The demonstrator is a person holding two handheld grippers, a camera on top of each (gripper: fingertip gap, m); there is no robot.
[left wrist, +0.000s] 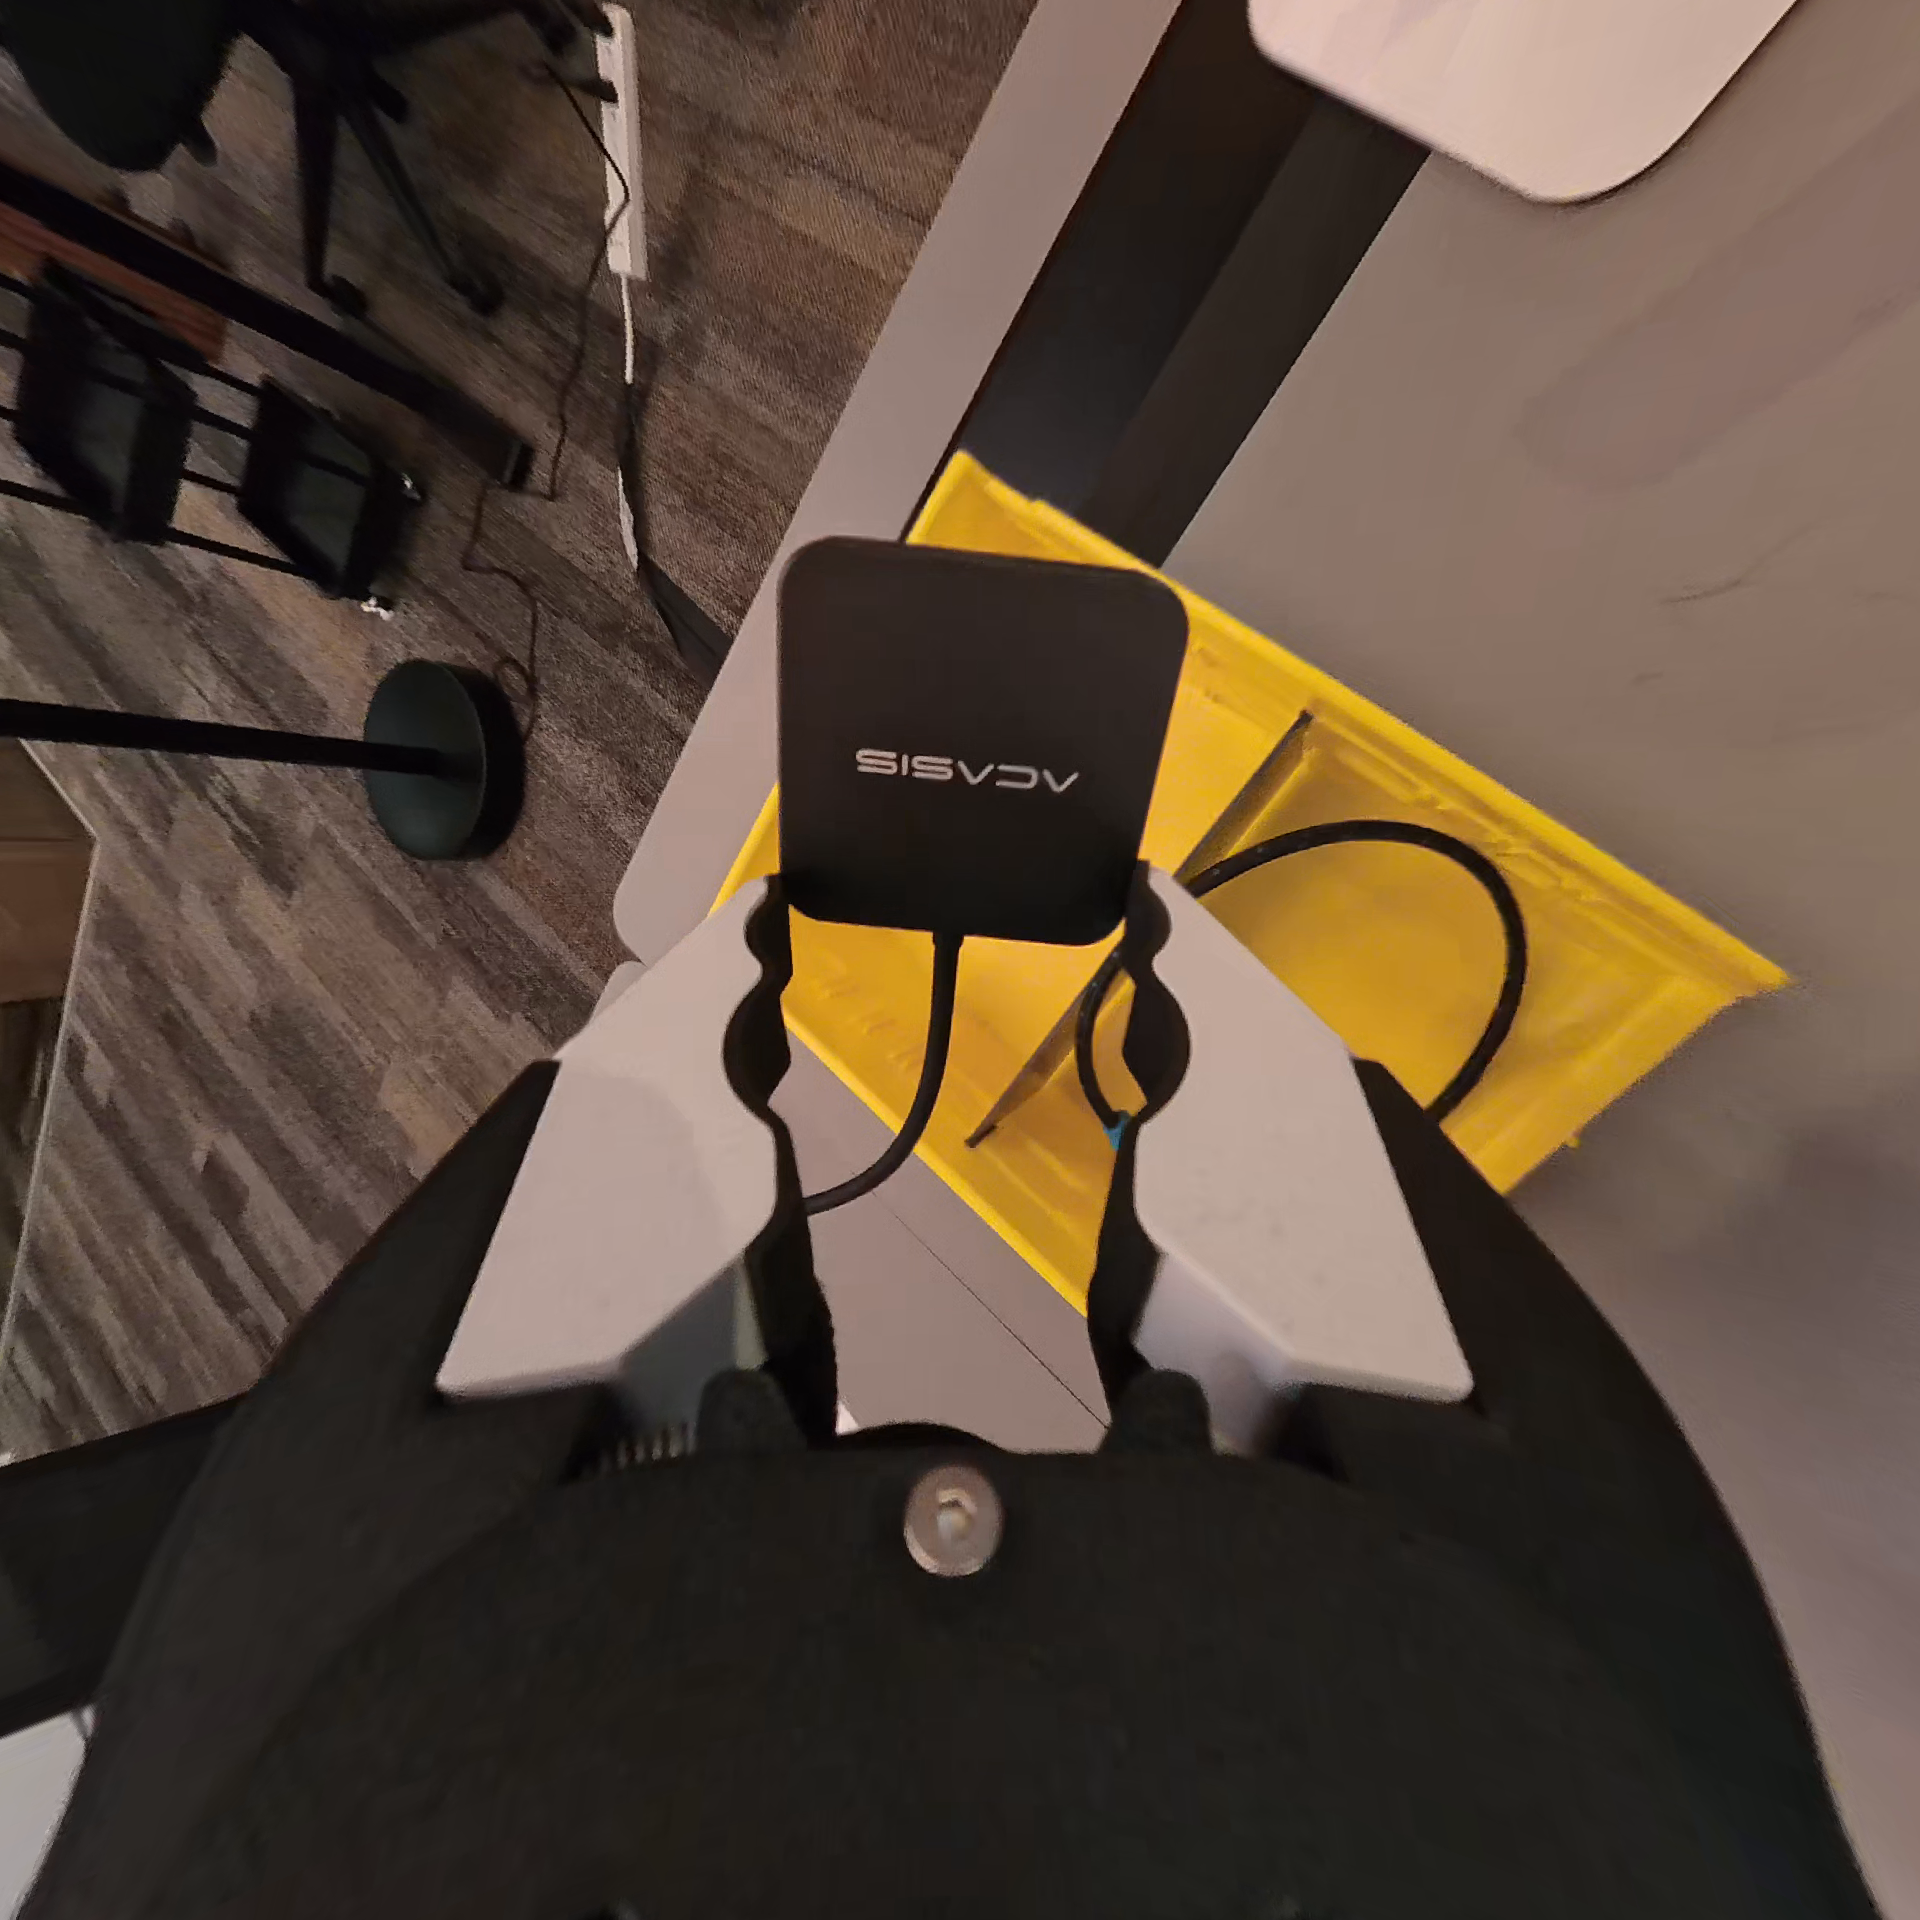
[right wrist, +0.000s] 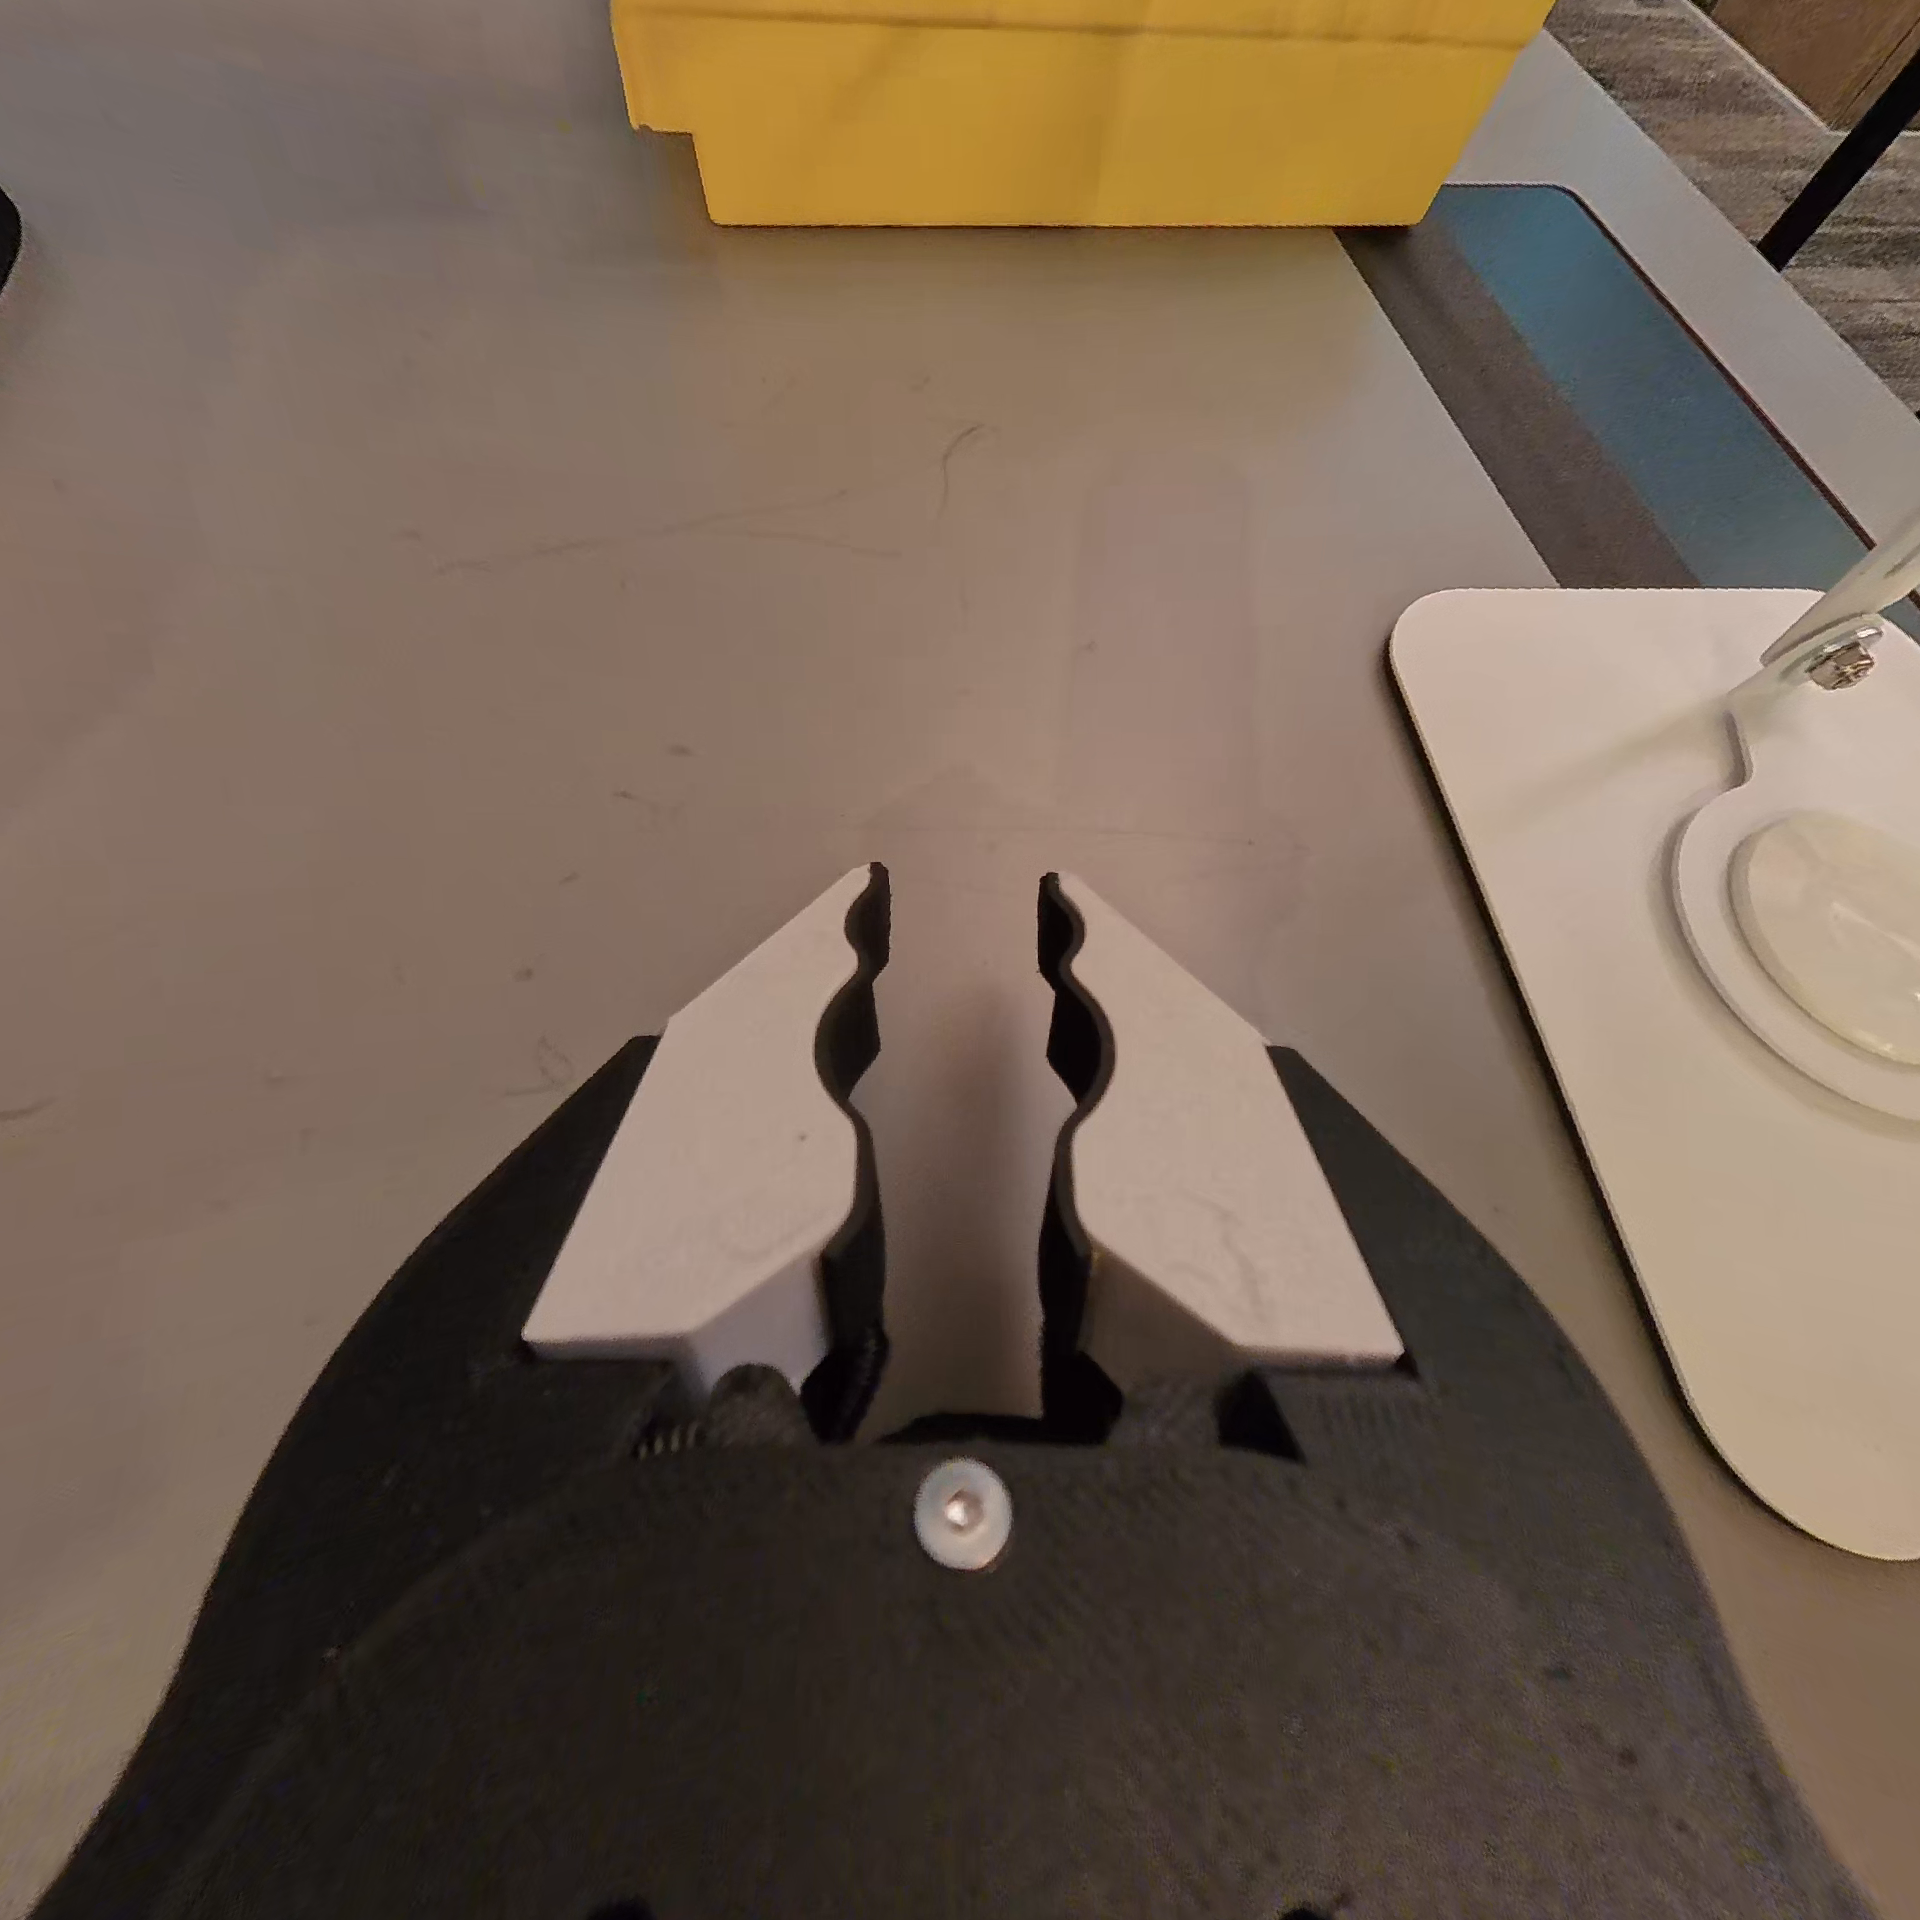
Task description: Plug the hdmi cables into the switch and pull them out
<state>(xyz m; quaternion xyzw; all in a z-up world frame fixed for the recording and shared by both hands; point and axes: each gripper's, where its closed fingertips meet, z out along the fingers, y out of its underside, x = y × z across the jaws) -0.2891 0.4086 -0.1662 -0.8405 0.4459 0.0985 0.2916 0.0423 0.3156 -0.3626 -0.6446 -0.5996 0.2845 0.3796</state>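
My left gripper (left wrist: 956, 894) is shut on the black square switch (left wrist: 977, 727) and holds it in the air above the yellow bin (left wrist: 1371, 914). The tips clamp the switch's near edge. A thin black cable (left wrist: 1496, 935) runs from the switch, loops over the bin and passes down between the fingers. My right gripper (right wrist: 964, 883) is open and empty, low over the grey table (right wrist: 520, 520). The yellow bin's side wall (right wrist: 1070, 114) stands ahead of it at the table's far edge. No HDMI plug shows in either view.
A white stand base (right wrist: 1621, 987) lies on the table to the right of my right gripper; it also shows in the left wrist view (left wrist: 1507, 83). Beyond the table edge lie carpet, a round black lamp base (left wrist: 442, 758), chair legs and a white power strip (left wrist: 623, 145). About 40 cm separates my left fingertips from my right.
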